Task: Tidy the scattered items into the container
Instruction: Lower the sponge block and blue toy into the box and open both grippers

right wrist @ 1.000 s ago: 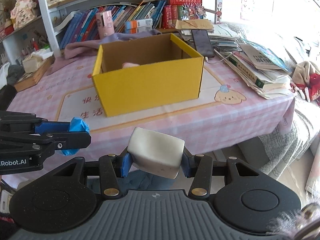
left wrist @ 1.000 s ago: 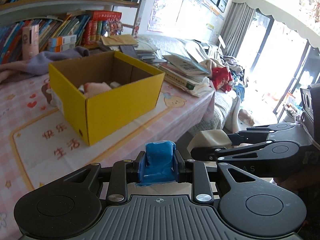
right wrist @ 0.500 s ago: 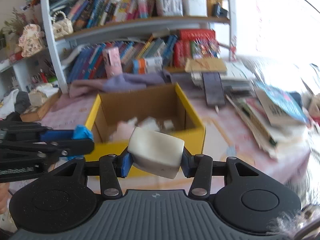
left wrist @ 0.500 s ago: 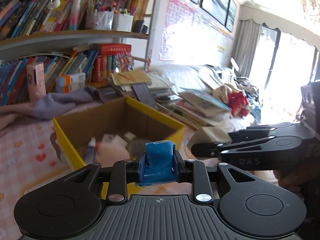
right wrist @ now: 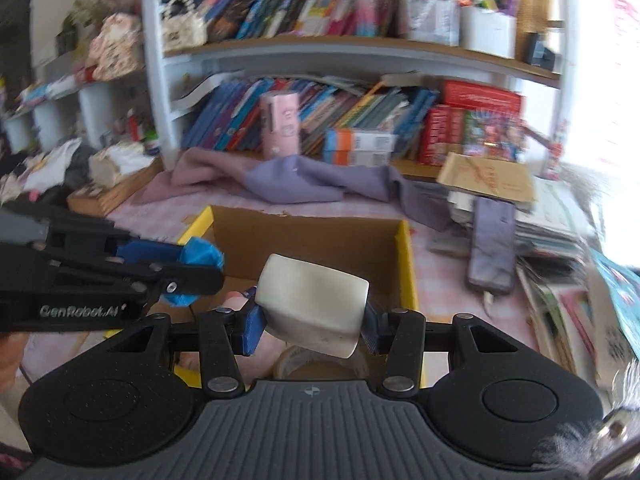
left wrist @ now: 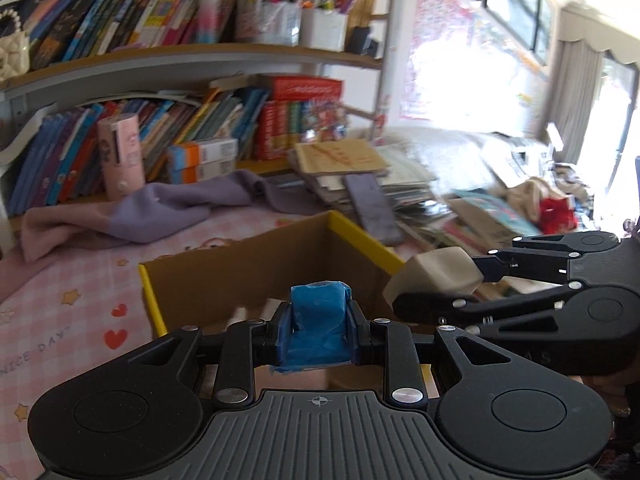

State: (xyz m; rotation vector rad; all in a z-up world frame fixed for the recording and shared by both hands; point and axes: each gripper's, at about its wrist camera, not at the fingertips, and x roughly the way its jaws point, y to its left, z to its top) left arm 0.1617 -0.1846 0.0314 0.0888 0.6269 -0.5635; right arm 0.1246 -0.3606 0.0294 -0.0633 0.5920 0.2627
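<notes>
The yellow cardboard box (left wrist: 362, 240) (right wrist: 405, 248) stands open on the pink table, with several small items inside. My left gripper (left wrist: 319, 330) is shut on a blue wrapped block (left wrist: 318, 326) above the box's near side; the block also shows in the right wrist view (right wrist: 200, 258). My right gripper (right wrist: 312, 322) is shut on a white rounded block (right wrist: 314, 304), held above the box's near edge. The white block also shows in the left wrist view (left wrist: 434, 274), to the right of my left gripper.
A purple cloth (right wrist: 316, 182) lies behind the box. A dark phone (right wrist: 492, 246) rests on stacked books and papers (left wrist: 400, 184) to the right. Bookshelves (right wrist: 360, 52) line the back. A tape roll (right wrist: 320, 364) lies in the box under my right gripper.
Both grippers have moved forward and up from the table's front edge to over the box, each still holding its block. The box now lies directly below them.
</notes>
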